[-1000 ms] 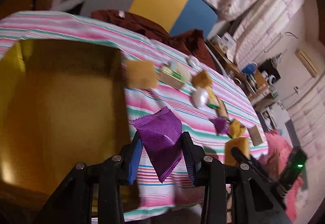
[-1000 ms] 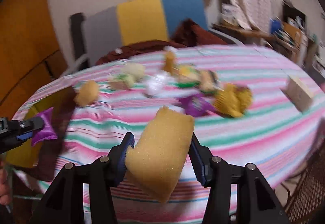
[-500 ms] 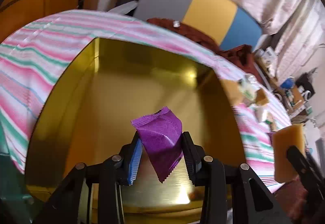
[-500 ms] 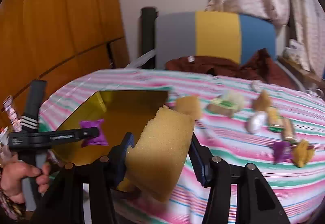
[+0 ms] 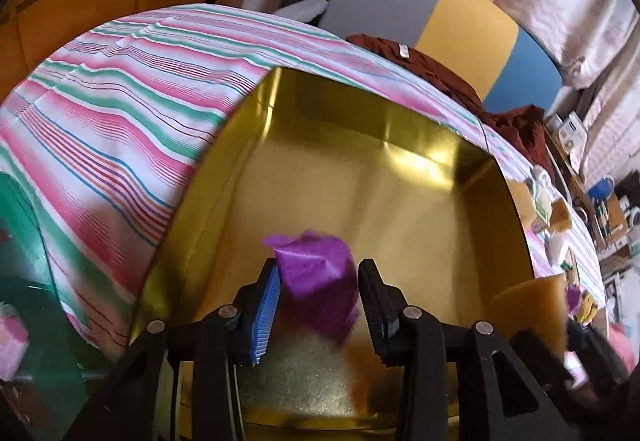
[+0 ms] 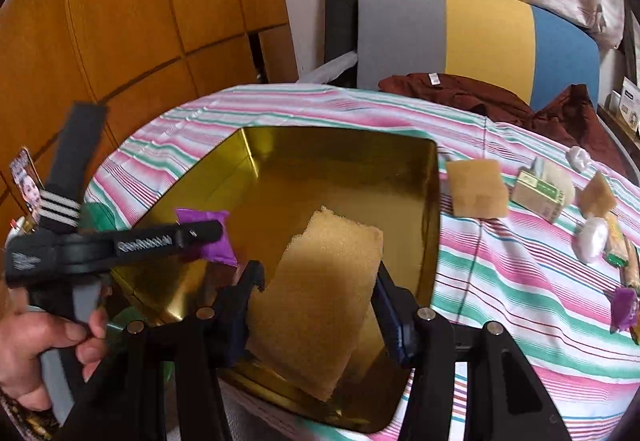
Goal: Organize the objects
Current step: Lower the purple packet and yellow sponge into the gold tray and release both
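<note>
A shiny gold tin box (image 5: 400,177) stands open on the striped tablecloth; it also shows in the right wrist view (image 6: 344,161). My left gripper (image 5: 318,293) is over the box with its jaws parted around a blurred purple packet (image 5: 320,277); the grip on it is unclear. The left gripper shows from the side in the right wrist view (image 6: 200,233) with the purple packet (image 6: 212,241) at its tip. My right gripper (image 6: 316,297) is shut on a yellow sponge (image 6: 320,297) above the box's near edge.
Several small items lie on the cloth right of the box: a tan sponge (image 6: 476,189), a green-labelled box (image 6: 540,197), a white packet (image 6: 590,241), a purple packet (image 6: 624,307). A chair (image 6: 480,37) with brown clothes stands behind. A wooden wall is at the left.
Both grippers moved left over the gold box. The purple packet has gone blurred and sits lower between the left jaws, which look wider. The sponge stays gripped.
</note>
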